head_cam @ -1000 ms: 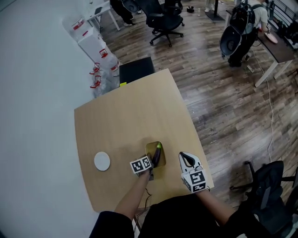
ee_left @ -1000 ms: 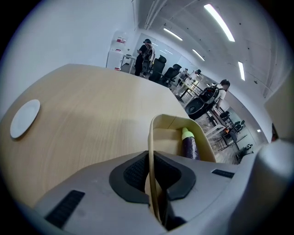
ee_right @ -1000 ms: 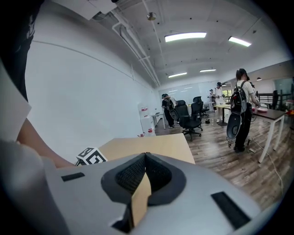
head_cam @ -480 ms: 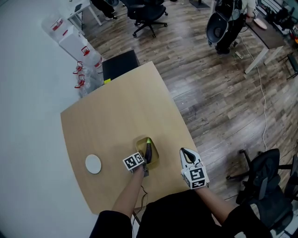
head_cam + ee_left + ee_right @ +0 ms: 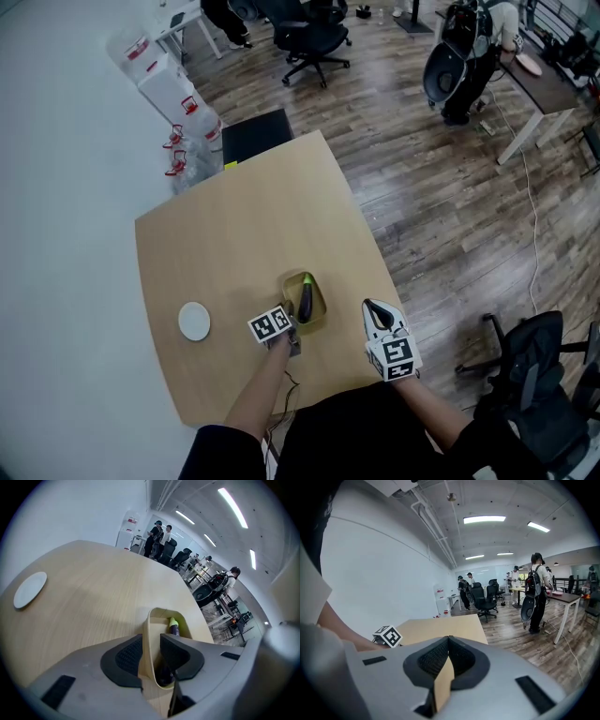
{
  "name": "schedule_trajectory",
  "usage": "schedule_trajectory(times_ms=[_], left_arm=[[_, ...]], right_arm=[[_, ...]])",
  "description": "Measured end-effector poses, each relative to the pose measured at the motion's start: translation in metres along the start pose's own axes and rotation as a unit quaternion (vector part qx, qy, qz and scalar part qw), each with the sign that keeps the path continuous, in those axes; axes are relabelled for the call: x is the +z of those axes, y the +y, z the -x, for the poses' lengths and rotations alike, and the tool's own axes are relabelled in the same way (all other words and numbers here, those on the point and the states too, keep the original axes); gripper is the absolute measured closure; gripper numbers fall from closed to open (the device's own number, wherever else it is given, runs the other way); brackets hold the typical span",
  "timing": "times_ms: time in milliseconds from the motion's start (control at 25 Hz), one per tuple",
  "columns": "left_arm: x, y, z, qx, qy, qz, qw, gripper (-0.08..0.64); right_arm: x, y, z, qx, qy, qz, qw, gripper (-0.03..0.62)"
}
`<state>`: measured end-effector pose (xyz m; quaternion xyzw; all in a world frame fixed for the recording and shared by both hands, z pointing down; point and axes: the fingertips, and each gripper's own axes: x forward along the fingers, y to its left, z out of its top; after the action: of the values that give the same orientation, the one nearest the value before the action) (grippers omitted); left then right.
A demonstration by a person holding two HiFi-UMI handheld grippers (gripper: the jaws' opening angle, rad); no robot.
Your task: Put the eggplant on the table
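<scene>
So the job was barely started here, as far as I could tell: the eggplant was lying inside the shallow tan dish, green tip pointing away from the person, near the front of the table. It hadn't been put on the wood yet. The left gripper was clamped on the near wall of that dish, one jaw outside and one inside right next to the eggplant's dark end, so it was pinching the dish, not the veggie. The right gripper was squeezed closed on nothing, parked near the table's front right edge, well apart from the dish. My guess is the whole lift-out and set-down was left to do. A white disc sat off to the left, not involved. Compared with a second earlier, honestly not much was different: the eggplant was in the dish then too, the left gripper was at the same wall, and the right one hadn't budged. Mostly the head camera had shifted a bit.
</scene>
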<state>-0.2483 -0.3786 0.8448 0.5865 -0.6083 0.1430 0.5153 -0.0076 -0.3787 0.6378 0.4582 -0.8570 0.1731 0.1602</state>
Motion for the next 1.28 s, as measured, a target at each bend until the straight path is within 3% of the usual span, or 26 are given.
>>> schedule_trajectory(times_ms=[200, 400, 560, 680, 880, 1080, 1200, 1280], left_arm=[[0.001, -0.020, 0.052, -0.038, -0.042, -0.025, 0.9981, 0.462], [-0.023, -0.034, 0.112, -0.073, -0.052, -0.034, 0.9954, 0.462], [-0.039, -0.044, 0.167, -0.100, -0.094, -0.043, 0.9897, 0.463], [-0.051, -0.057, 0.218, -0.117, -0.134, -0.079, 0.9809, 0.517], [-0.087, -0.071, 0.286, -0.131, -0.191, -0.128, 0.9644, 0.540], [-0.107, -0.070, 0.343, -0.119, -0.271, -0.150, 0.9433, 0.543], [-0.117, -0.071, 0.366, -0.105, -0.300, -0.185, 0.9299, 0.543], [-0.124, -0.069, 0.375, -0.104, -0.310, -0.186, 0.9264, 0.543]], right_arm=[[-0.001, 0.023, 0.020, 0.011, -0.014, 0.005, 1.000, 0.532], [-0.004, 0.043, 0.044, 0.008, -0.023, 0.001, 1.000, 0.532], [-0.010, 0.066, 0.065, 0.014, -0.022, 0.018, 0.999, 0.532], [-0.012, 0.092, 0.084, 0.028, -0.024, 0.033, 0.999, 0.532], [-0.022, 0.123, 0.121, 0.030, -0.038, 0.034, 0.998, 0.532], [-0.038, 0.154, 0.155, 0.048, -0.036, 0.053, 0.997, 0.532], [-0.046, 0.162, 0.172, 0.039, -0.035, 0.054, 0.997, 0.532], [-0.047, 0.168, 0.181, 0.037, -0.039, 0.060, 0.997, 0.532]])
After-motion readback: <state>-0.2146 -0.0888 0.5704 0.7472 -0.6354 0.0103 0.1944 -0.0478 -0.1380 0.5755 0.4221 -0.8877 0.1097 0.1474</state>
